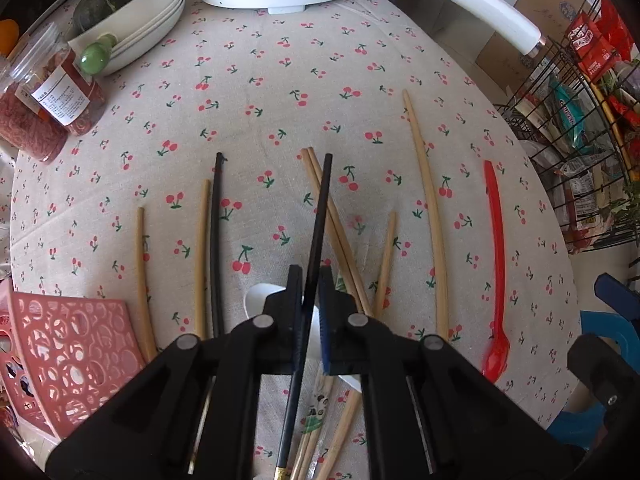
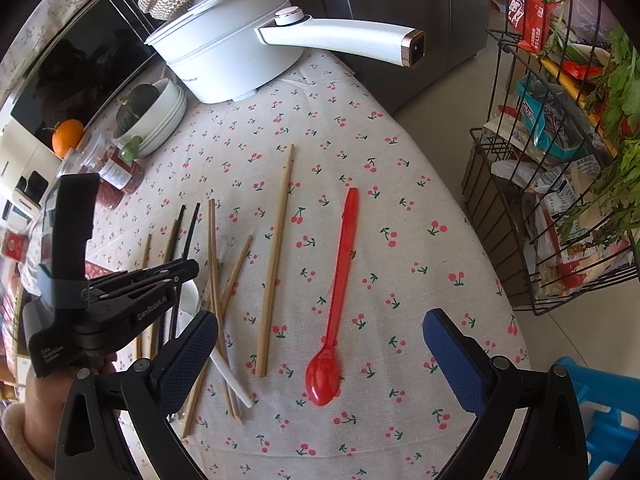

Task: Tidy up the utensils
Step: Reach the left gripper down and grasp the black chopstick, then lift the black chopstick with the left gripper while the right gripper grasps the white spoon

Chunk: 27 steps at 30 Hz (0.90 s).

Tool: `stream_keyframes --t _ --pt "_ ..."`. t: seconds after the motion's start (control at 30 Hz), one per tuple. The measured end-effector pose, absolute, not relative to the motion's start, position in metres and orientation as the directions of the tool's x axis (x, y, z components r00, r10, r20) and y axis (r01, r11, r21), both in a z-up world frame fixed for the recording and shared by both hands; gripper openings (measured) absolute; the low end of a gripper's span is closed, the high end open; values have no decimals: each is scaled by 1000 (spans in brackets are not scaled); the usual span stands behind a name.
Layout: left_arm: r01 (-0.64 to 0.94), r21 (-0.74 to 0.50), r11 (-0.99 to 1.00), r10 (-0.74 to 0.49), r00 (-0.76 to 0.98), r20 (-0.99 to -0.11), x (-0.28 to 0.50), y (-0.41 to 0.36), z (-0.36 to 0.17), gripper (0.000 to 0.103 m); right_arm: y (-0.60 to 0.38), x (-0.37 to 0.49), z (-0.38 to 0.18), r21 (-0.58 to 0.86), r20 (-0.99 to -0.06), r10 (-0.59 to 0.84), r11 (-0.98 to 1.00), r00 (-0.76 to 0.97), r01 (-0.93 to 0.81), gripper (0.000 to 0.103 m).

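My left gripper is shut on a black chopstick, which runs between its pads and slants up over a crossed heap of wooden chopsticks. Under the gripper lies a white spoon. A second black chopstick lies to the left among other wooden ones. From the right wrist view, the left gripper is at the left, over the same heap. My right gripper stands open just above the cloth, and the red spoon lies bowl-down between its fingers, untouched. A long wooden chopstick lies left of the red spoon.
A pink perforated basket sits at the near left. Jars, stacked bowls with a squash and a white electric pot line the far side. A wire rack of packets and a blue stool stand off the table's right edge.
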<state>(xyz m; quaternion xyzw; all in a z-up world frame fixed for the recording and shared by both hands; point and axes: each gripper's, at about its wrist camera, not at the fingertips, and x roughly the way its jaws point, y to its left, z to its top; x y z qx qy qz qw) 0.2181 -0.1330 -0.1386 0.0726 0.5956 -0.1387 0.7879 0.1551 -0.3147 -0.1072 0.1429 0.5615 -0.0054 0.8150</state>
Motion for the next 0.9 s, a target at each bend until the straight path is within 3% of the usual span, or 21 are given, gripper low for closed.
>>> stream_keyframes --t 0.47,0.73,0.9 --pt "261 -184 948 -285 430 -857 137 -35 -60 6 -264 169 -124 275 -921 229 955 314 109 100" --pt "201 -261 944 -327 484 -811 116 18 -47 6 -202 187 -132 343 -901 342 938 267 -44 69" --pt "189 -287 939 -343 483 -806 109 41 -48 7 -173 200 -139 281 -916 317 944 245 -172 60"
